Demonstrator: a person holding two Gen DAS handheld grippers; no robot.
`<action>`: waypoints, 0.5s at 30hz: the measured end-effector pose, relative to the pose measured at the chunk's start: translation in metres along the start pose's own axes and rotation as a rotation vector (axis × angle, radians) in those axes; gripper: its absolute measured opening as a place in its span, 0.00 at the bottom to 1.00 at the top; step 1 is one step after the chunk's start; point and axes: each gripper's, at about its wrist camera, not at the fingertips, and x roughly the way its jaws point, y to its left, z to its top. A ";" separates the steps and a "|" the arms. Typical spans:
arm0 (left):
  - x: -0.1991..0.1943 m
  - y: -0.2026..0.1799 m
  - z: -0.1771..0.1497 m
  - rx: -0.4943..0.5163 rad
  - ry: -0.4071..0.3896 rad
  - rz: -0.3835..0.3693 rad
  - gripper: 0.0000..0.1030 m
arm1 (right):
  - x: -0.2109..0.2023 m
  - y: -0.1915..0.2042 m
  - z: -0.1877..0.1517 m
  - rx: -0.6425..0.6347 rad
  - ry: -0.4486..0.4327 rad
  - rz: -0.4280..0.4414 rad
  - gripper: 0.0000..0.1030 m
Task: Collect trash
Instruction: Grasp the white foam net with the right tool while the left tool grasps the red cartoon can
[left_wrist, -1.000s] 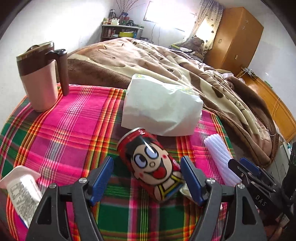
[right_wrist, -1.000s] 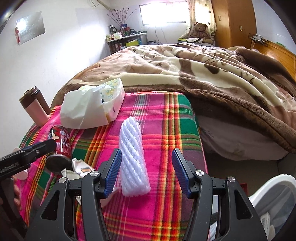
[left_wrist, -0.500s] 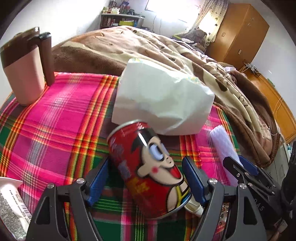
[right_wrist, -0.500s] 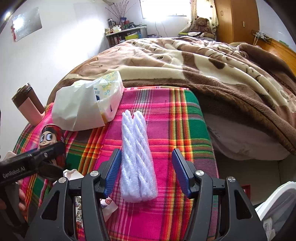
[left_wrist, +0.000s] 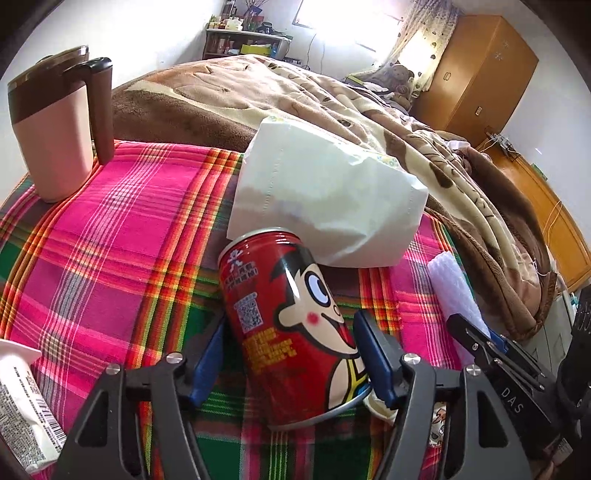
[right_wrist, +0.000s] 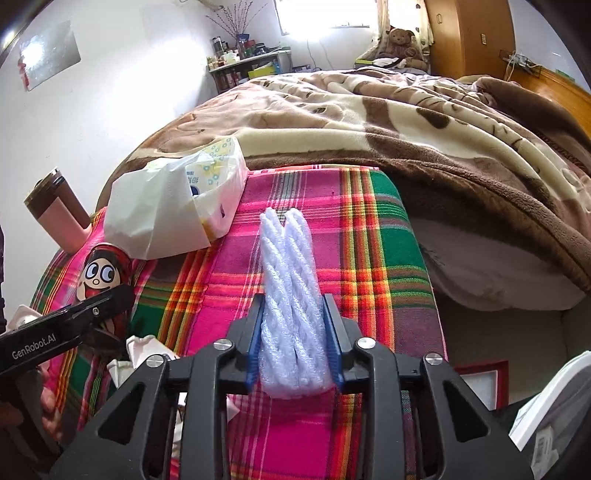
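A red cartoon drink can (left_wrist: 288, 325) stands tilted on the plaid tablecloth (left_wrist: 122, 236). My left gripper (left_wrist: 291, 354) is shut on the can, its blue pads against both sides. The can also shows in the right wrist view (right_wrist: 101, 273). My right gripper (right_wrist: 293, 350) is shut on a white foam net sleeve (right_wrist: 288, 288), squeezing its near end; the sleeve also shows in the left wrist view (left_wrist: 452, 288). Crumpled paper scraps (right_wrist: 142, 350) lie by the can.
A white tissue pack (left_wrist: 325, 199) lies behind the can. A pink and brown mug (left_wrist: 55, 129) stands at the far left. A white wrapper (left_wrist: 22, 410) lies at the near left. The bed with a brown blanket (right_wrist: 406, 122) is beyond. A white bin (right_wrist: 554, 398) is lower right.
Both grippers have closed: the left on the red can, which now stands more upright, the right on the foam net sleeve, which is squeezed narrower.
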 end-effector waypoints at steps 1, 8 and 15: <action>-0.001 0.000 -0.001 0.000 -0.001 0.000 0.66 | -0.002 0.001 -0.001 -0.002 -0.005 0.001 0.27; -0.013 -0.002 -0.013 0.019 -0.011 0.002 0.60 | -0.015 0.004 -0.007 -0.007 -0.029 0.009 0.26; -0.030 -0.005 -0.025 0.037 -0.026 0.000 0.56 | -0.033 0.007 -0.013 0.006 -0.061 0.018 0.26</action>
